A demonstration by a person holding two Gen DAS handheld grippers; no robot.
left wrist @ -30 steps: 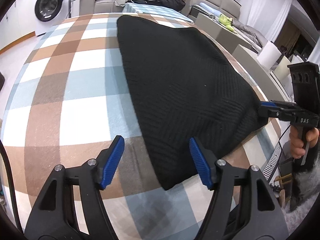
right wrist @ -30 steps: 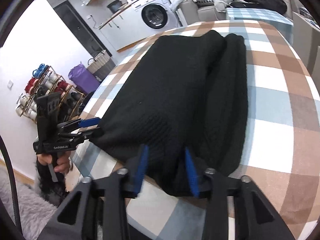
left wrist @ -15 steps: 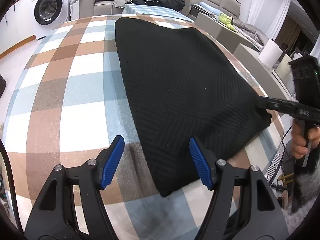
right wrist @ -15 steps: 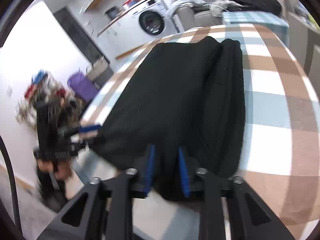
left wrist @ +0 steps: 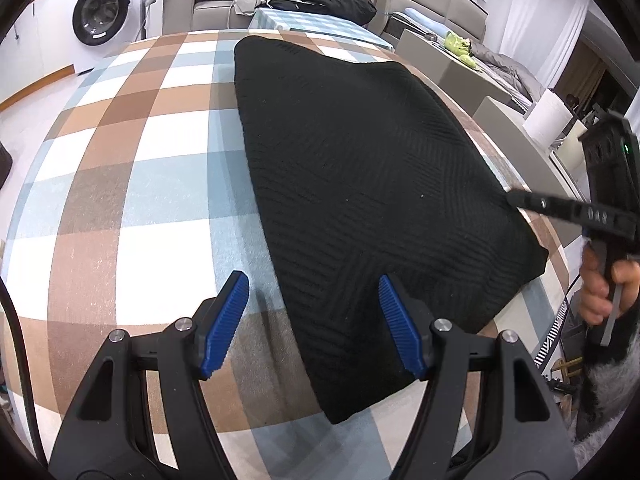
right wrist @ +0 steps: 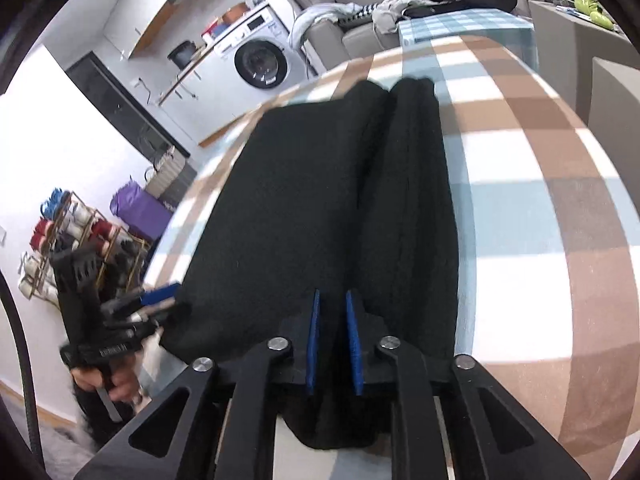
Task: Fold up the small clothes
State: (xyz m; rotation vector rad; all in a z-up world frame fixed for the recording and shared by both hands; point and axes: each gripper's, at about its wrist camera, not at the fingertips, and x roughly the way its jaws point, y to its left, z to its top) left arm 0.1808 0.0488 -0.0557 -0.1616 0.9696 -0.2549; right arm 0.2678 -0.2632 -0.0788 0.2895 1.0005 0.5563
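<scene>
Right now the black knit lies flat on the checked counter, already doubled lengthwise, with a fold line running down its right side in the right wrist view. The right tool is at the near right corner of the knit, its jaws closing, with a bunch of the cloth's edge between the blue pads; whether they press on it yet is hard to say, though the gap is narrow and full of fabric. The left tool hangs over the near left corner with its jaws wide and gripping nothing, one pad over bare counter and the other over the cloth.

The step in hand looks like taking both near corners to carry them to the far end. To do it well, the right tool should catch every layer at the edge, not just the top one, or the fold will slide apart. The left tool should come down astride the corner's edge before closing. Both corners should then lift together and level, so the knit does not skew.
</scene>
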